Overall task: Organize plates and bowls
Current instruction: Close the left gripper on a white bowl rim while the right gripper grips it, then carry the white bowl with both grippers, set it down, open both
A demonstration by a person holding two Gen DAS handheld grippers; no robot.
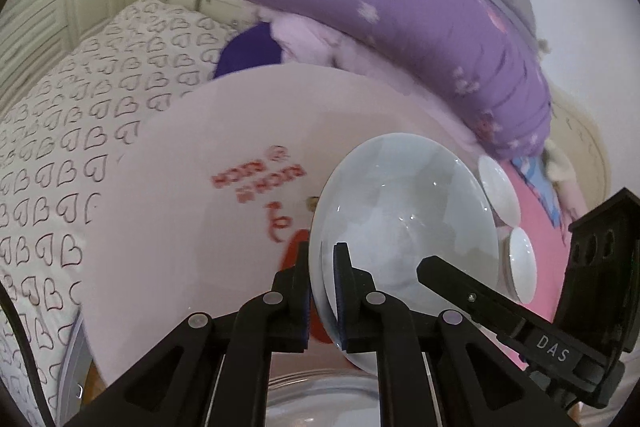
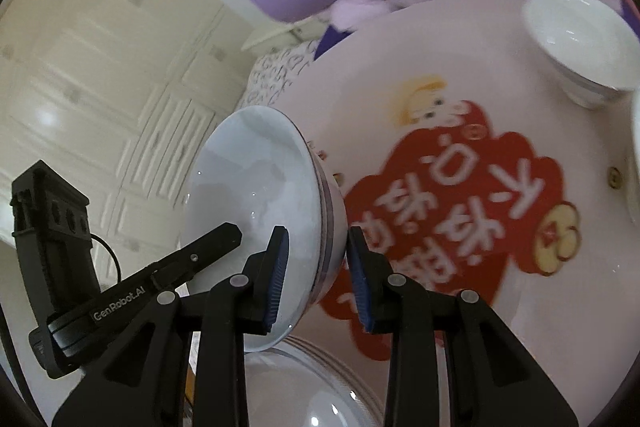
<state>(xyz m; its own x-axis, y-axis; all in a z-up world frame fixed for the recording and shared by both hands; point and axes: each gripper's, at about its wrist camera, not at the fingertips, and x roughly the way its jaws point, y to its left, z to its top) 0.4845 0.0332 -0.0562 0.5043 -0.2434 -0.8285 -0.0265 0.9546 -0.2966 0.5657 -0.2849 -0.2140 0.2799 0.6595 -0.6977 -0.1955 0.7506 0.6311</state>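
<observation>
A white bowl (image 1: 404, 211) hangs tipped on its side above a round pink table (image 1: 180, 227), with both grippers on it. My left gripper (image 1: 322, 255) is shut on the bowl's rim, one pad inside and one outside. In the right wrist view, the bowl (image 2: 256, 179) has its wall between the blue pads of my right gripper (image 2: 316, 247), which is shut on it. The other gripper's finger (image 2: 224, 233) reaches into the bowl from the left. A larger white dish (image 2: 320, 387) with a striped rim lies just below the bowl.
Two small white bowls (image 1: 500, 187) (image 1: 522, 263) stand on the table's far right; one of these small bowls (image 2: 580, 43) shows in the right wrist view. A red printed picture (image 2: 460, 207) covers the table's middle. Behind are a heart-patterned bed (image 1: 80, 147), a purple quilt (image 1: 380, 7) and white cupboards (image 2: 100, 87).
</observation>
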